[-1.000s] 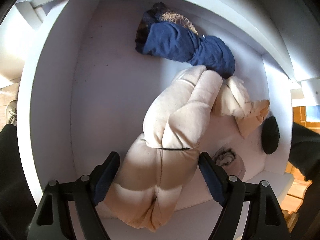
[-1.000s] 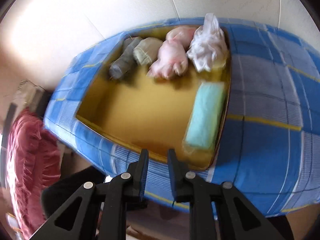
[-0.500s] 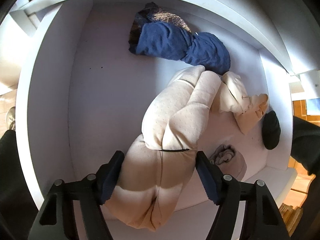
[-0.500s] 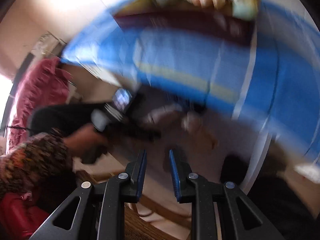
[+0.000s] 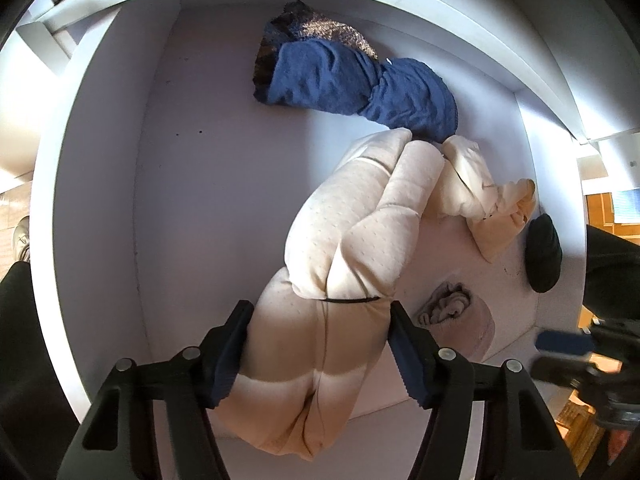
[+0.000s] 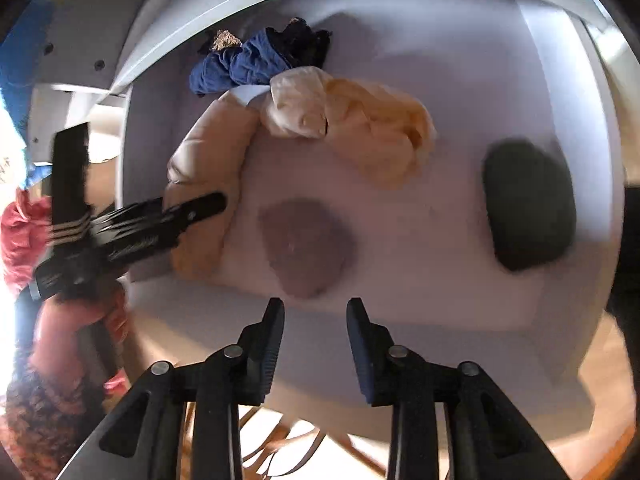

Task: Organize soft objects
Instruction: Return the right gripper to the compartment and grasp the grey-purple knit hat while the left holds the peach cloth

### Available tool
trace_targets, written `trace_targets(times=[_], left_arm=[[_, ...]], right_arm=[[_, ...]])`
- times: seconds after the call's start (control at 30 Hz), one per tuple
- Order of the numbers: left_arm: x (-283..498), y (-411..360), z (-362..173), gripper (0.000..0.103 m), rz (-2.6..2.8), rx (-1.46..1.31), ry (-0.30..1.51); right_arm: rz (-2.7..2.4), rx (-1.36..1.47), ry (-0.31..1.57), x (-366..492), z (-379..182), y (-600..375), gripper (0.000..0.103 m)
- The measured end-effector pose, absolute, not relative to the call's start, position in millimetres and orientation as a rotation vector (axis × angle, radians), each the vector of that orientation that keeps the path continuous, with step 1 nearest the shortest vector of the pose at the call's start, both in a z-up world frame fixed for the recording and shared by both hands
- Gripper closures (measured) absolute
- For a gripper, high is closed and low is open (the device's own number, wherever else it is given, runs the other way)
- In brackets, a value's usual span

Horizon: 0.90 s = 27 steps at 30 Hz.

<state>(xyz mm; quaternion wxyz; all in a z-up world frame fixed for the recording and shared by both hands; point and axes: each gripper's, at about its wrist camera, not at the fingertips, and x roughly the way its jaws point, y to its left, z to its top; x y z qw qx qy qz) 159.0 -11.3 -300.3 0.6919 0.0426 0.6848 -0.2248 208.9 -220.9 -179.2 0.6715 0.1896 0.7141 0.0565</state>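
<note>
Jaws closing around cream bundle; right view alone shows hand.

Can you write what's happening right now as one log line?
left gripper: closing around cream padded bundle | right gripper: opening, empty, above mauve roll | place: white drawer

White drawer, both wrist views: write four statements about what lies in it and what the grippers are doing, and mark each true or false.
1. The left gripper has the cream padded bundle between its fingers. True.
2. The right gripper holds the mauve roll. False: nothing is between its fingers.
3. The blue cloth lies at the far end of the white drawer. True.
4. The dark green roll rests on the cream bundle. False: it lies apart, by the side wall.
</note>
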Motion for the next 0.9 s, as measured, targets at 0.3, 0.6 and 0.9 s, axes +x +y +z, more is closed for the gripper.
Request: trace_targets(times=[0.3,0.6,0.9], left_arm=[[155.4,1.0,-293.9,0.041,-0.476,0.091,1.522],[152.3,11.3,-272.2,0.042,-0.466,0.062,1.475],[143.2,15.4,-247.6,0.043,-0.485,0.092,1.426]], right_arm=[[0.213,0.168,1.605,228.6,-196.2,-172.7,0.062],[0.252,0.1,1.622,232.1,-212.3,-149.5,0.056],[0.264,0.058,1.623,229.9,-216.7,-138.6,0.049]])
